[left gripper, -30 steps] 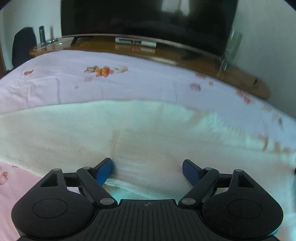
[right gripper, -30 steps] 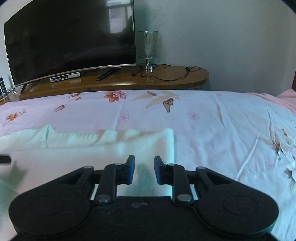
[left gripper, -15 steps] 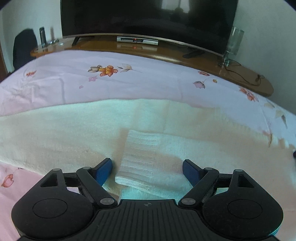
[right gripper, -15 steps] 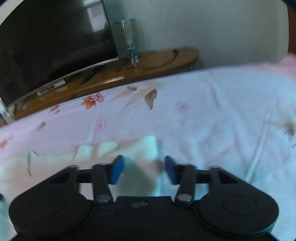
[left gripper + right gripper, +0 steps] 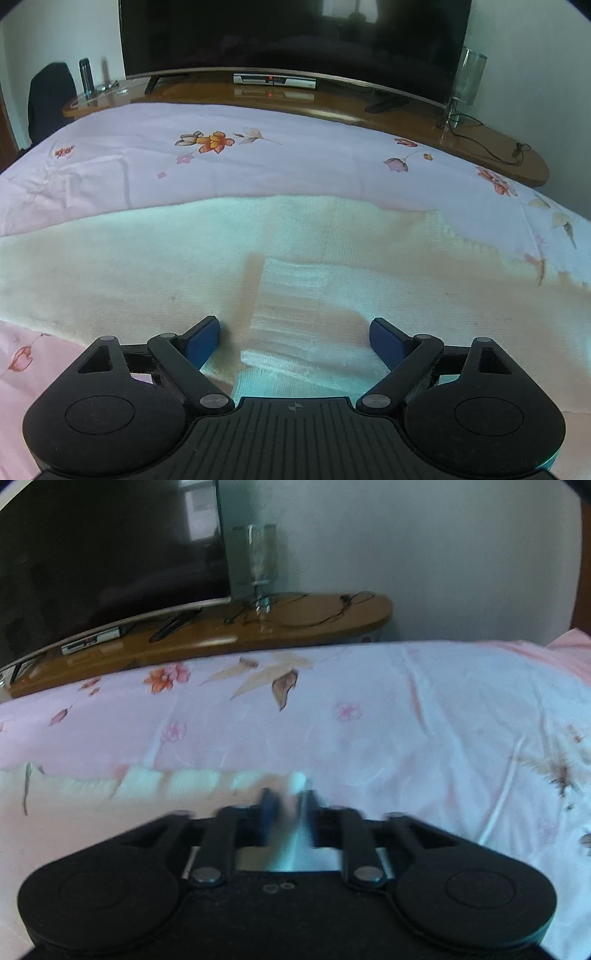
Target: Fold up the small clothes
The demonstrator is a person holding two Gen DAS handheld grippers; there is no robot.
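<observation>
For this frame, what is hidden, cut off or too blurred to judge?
- Right wrist view: the right claw is motion-blurred; its fingers are close together around the cream sweater corner, but an actual pinch is unclear.
- Left wrist view: the left claw body covers the sweater's near edge under the folded sleeve cuff.
- Both views: the sweater's overall shape runs past the frame edges.

Right gripper [image 5: 286, 805] low in view, blurred, jaws drawn close together on the corner of a cream knitted garment [image 5: 92, 805]. Garment spread flat over a pink floral bedsheet [image 5: 424, 716]. Beyond the bed: wooden TV stand [image 5: 295, 622], dark television [image 5: 103, 554], glass lamp [image 5: 258, 565].
</observation>
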